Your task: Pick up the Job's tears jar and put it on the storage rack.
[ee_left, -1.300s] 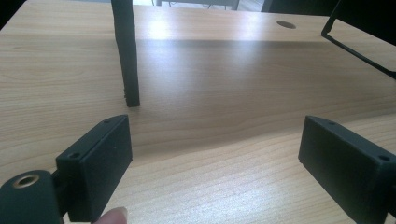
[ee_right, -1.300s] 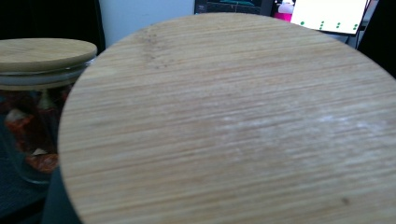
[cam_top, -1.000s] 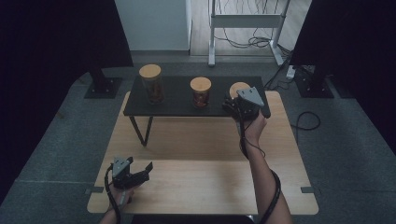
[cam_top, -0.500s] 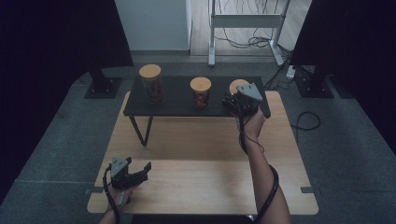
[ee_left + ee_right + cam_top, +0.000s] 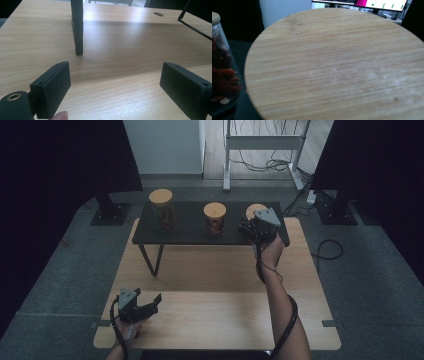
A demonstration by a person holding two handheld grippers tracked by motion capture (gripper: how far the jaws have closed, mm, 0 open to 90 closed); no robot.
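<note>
Three glass jars with round wooden lids stand on a low black shelf (image 5: 190, 231) at the back of the wooden table (image 5: 210, 290): a tall left jar (image 5: 162, 210), a middle jar (image 5: 215, 218) and a right jar (image 5: 255, 211). My right gripper (image 5: 251, 227) is against the right jar, shut on it. Its jaws are hidden under that jar's lid (image 5: 337, 65), which sits very close to the camera. The middle jar (image 5: 222, 70) holds red dried pieces. My left gripper (image 5: 154, 303) (image 5: 115, 85) hovers open just over the table's front left corner, nothing between its fingers (image 5: 52, 87).
The shelf's black leg (image 5: 77, 27) stands on the wood ahead of the left gripper. Behind the table are a white stand (image 5: 262, 150) with cables, dark curtains and black bases (image 5: 107, 212) on grey carpet. A cable (image 5: 330, 251) lies on the floor at right.
The right gripper has edged slightly toward the back at the right jar. The left gripper has stayed put.
</note>
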